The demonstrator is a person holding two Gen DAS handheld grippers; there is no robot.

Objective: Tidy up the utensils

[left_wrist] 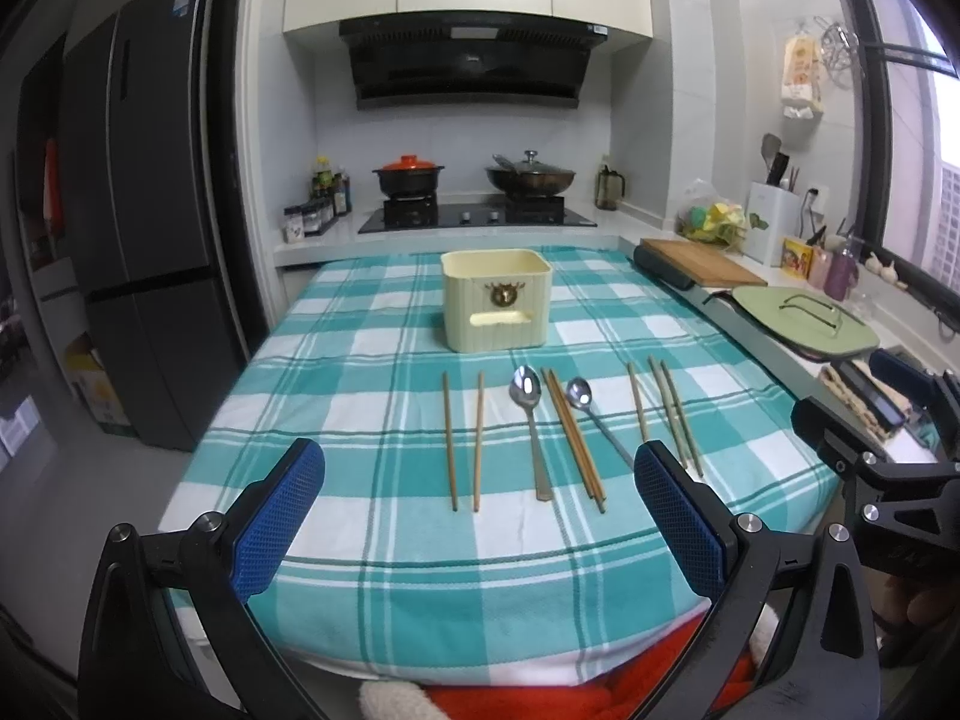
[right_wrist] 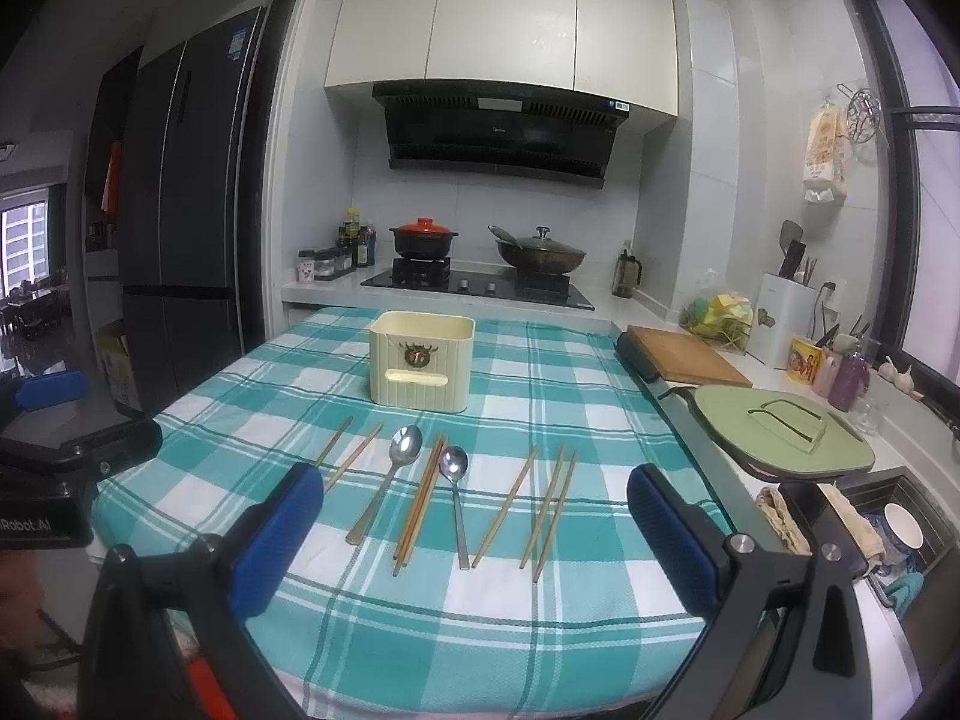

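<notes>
We see the utensils laid in a loose row on the table, which is covered with a teal-and-white checked cloth, in front of a cream ribbed box with an open top, a slot in its front wall and a small emblem above the slot. From left to right in the left wrist view: two brown chopsticks lying apart and near parallel; a large steel spoon, bowl toward the box; a tight bundle of brown chopsticks just beside it; a smaller steel spoon, bowl also toward the box; one pale chopstick; and a pair of greenish chopsticks. All long axes run roughly from the near table edge toward the box, with the right-hand pieces slanted. The left tool hangs above the near edge of the table, its blue pads spread wide, gripping nothing. The right tool is likewise held over the near edge, its blue pads wide apart and empty, facing the spoons and the bundle.
</notes>
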